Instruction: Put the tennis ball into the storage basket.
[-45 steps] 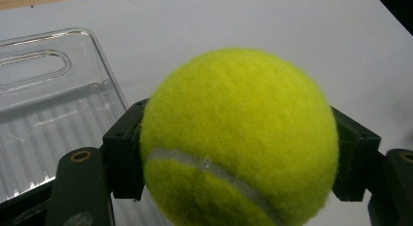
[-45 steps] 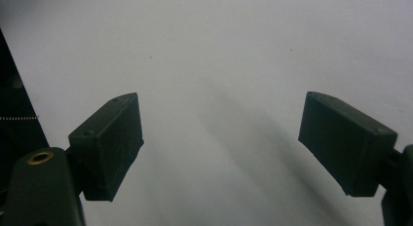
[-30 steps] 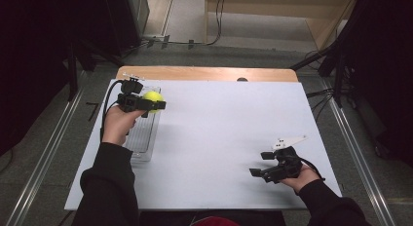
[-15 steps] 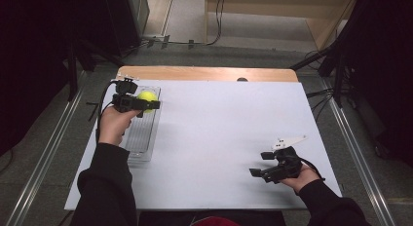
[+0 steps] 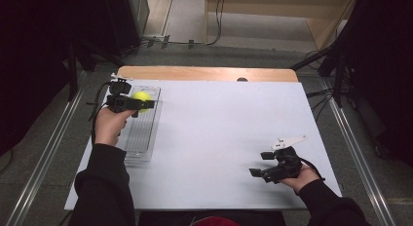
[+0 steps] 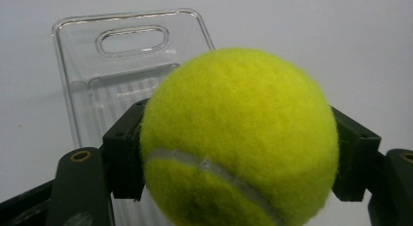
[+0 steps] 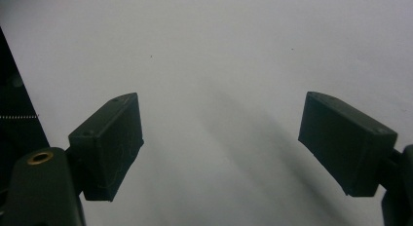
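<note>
Item 1: tennis ball (image 6: pixel 238 138), yellow-green felt, white seam. Upper left of high view, centre of left gripper view. Clamped between both jaws of left gripper (image 5: pixel 141 103); pads press on ball's sides, so jaws stand wide but closed on it. Ball sits above far end of clear plastic tray (image 5: pixel 148 131); looks carried, prob. for setting down in tray, though whether it touches tray can't tell.

Item 2: tray, transparent, ribbed floor, oval handle slot at far end (upper left of left gripper view). Lies lengthwise along left edge of white table sheet (image 5: pixel 219 133).

Item 3: right gripper (image 5: pixel 260 163), lower right of high view, well apart from ball & tray. Jaws spread wide, nothing between them, just white sheet beneath. Prob. parked, idle.

Surroundings: wooden table edge (image 5: pixel 204 72) at top, cables on floor beyond. Obstructions: none between ball & tray.
</note>
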Demonstrator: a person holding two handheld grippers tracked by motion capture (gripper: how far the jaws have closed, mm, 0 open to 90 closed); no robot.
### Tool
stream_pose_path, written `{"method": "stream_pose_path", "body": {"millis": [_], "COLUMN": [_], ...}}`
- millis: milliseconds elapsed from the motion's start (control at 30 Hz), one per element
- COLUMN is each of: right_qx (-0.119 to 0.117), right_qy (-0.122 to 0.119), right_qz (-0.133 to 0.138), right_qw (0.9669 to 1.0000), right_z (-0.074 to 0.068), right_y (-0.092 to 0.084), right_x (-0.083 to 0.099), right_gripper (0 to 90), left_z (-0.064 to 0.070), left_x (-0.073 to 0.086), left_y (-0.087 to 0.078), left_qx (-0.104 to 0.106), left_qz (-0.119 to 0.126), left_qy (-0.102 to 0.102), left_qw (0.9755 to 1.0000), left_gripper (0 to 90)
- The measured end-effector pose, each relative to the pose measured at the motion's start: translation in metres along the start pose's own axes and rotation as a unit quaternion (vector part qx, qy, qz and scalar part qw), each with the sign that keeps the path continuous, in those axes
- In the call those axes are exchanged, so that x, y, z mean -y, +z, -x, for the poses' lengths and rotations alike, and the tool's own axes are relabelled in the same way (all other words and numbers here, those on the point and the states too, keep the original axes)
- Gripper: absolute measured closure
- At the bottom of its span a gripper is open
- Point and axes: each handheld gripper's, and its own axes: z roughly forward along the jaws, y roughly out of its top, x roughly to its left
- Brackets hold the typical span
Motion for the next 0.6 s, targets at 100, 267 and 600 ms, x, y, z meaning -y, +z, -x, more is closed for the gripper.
{"method": "stream_pose_path", "body": {"millis": [100, 267, 600], "right_qx": [0.000, -0.001, 0.000], "right_qy": [0.001, -0.001, -0.001], "right_qz": [0.000, 0.000, -0.001], "right_qw": [1.0000, 1.0000, 1.0000], "right_z": [-0.0001, 0.0001, 0.0001], "right_y": [-0.0001, 0.0002, 0.0005], "right_x": [0.0001, 0.0001, 0.0001], "right_gripper": [14.2, 14.2, 14.2], "left_z": [-0.0023, -0.0053, -0.0089], "left_x": [0.0005, 0.0010, 0.0034], "left_y": [-0.0014, -0.0050, -0.0013], "left_qx": [-0.006, -0.019, -0.034], "left_qz": [0.005, 0.012, 0.009], "left_qy": [-0.003, -0.007, -0.016], "left_qw": [1.0000, 0.9997, 0.9993], "left_gripper": [26.4, 26.4, 26.3]}}
